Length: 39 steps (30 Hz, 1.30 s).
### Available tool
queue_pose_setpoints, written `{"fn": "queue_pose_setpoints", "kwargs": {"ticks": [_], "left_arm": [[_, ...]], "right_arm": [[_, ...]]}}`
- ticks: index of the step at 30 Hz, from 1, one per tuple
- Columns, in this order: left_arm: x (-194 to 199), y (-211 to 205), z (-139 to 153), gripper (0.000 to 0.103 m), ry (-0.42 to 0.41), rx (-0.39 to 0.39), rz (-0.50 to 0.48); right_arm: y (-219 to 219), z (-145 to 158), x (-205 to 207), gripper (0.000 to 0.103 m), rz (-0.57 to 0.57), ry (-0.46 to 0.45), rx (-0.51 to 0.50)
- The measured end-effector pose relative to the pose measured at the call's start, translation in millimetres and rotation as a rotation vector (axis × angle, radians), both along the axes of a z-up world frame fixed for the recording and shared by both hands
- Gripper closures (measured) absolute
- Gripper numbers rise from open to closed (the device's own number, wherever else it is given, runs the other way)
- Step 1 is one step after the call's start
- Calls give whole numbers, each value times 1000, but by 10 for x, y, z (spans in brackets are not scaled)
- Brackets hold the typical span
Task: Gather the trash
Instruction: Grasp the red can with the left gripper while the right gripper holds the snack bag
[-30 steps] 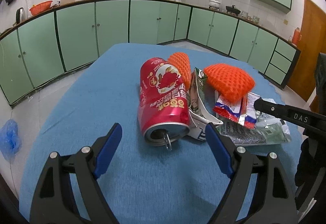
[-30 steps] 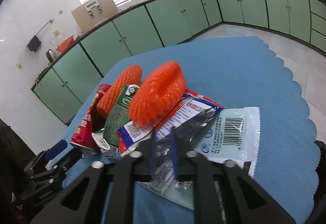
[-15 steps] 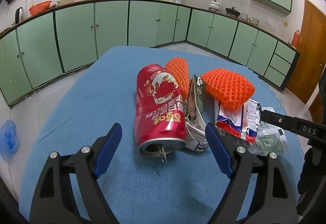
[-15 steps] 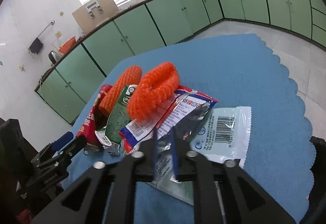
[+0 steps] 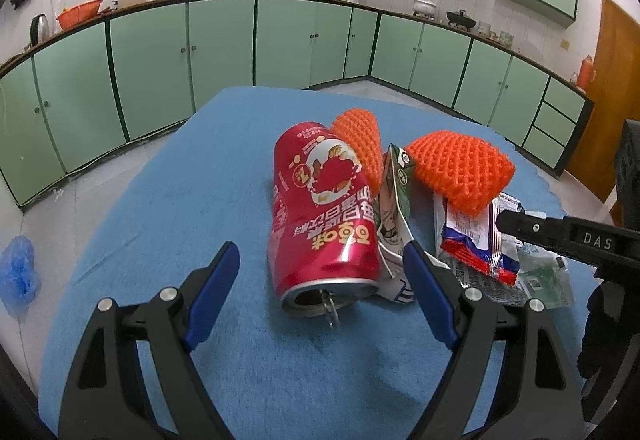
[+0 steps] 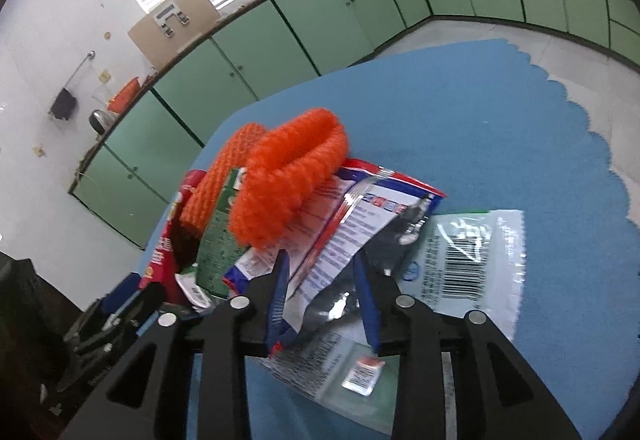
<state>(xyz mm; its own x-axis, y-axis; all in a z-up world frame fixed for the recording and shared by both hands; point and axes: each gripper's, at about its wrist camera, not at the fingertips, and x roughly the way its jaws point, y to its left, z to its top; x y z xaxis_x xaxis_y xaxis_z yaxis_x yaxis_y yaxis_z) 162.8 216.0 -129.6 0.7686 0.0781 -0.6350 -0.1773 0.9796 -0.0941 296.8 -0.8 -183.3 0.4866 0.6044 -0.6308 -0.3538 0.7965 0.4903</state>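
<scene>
Looks like barely anything's collected yet: the red can (image 5: 324, 215), orange nets (image 5: 460, 171) and wrappers (image 6: 352, 215) are all heaped mid-table on the blue cloth (image 5: 180, 207), left gripper (image 5: 320, 292) spread wide around the can, right gripper (image 6: 320, 276) partly open over a wrapper.

We see a tabletop (image 5: 168, 199) covered in blue cloth with a scalloped edge on one side. Directly on it lies a dented red can (image 5: 324, 215) on its side, its open mouth toward us. Just beside the can a green carton (image 5: 394, 199) lies crumpled, and a clear plastic bag (image 6: 472, 256) with a barcode lies flat on the cloth under the other wrappers.
</scene>
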Motion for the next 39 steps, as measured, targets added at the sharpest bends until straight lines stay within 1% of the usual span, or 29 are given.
{"fn": "queue_pose_setpoints", "kwargs": {"ticks": [2, 4, 5, 7, 9, 14, 21, 24, 26, 28, 29, 30, 31, 33, 36, 37, 39], "left_arm": [[6, 17, -11, 22, 3, -3, 2], [12, 26, -23, 22, 7, -6, 5], [12, 27, -27, 22, 7, -6, 6], [16, 35, -23, 22, 6, -6, 6], [24, 51, -12, 22, 2, -7, 5], [90, 64, -4, 22, 4, -19, -4], [305, 99, -19, 22, 20, -20, 6], [445, 107, -46, 23, 54, -3, 25], [508, 134, -70, 26, 67, -5, 38], [595, 170, -111, 36, 94, -23, 42], [631, 191, -132, 39, 105, -34, 45], [650, 205, -146, 44, 113, -44, 47], [672, 212, -150, 46, 115, -55, 51], [697, 247, -135, 50, 108, -56, 48], [661, 190, -91, 61, 82, -26, 45], [638, 175, -70, 64, 75, -16, 45], [600, 193, -55, 66, 66, -24, 47]], "right_arm": [[16, 3, 21, 74, 16, 3, 24], [49, 6, 33, 84, 31, -3, 22], [60, 10, 29, 86, 37, -11, 17], [72, 23, 22, 97, 43, -22, 13], [53, 50, -3, 101, 36, -42, -1], [-31, 139, -70, 102, 17, -80, -42], [-132, 116, -112, 103, 4, -64, -36], [-165, 94, -126, 102, 5, -58, -30], [-163, 104, -127, 102, 6, -60, -28], [-165, 112, -127, 102, 5, -60, -25], [-168, 119, -113, 102, 4, -60, -25], [-180, 118, -114, 102, 1, -59, -25], [-195, 115, -114, 102, -1, -59, -24], [-228, 111, -118, 102, -3, -58, -22], [-234, 123, -135, 102, 0, -63, -23], [-213, 135, -141, 102, 1, -68, -27], [-202, 150, -165, 102, 7, -78, -34]]}}
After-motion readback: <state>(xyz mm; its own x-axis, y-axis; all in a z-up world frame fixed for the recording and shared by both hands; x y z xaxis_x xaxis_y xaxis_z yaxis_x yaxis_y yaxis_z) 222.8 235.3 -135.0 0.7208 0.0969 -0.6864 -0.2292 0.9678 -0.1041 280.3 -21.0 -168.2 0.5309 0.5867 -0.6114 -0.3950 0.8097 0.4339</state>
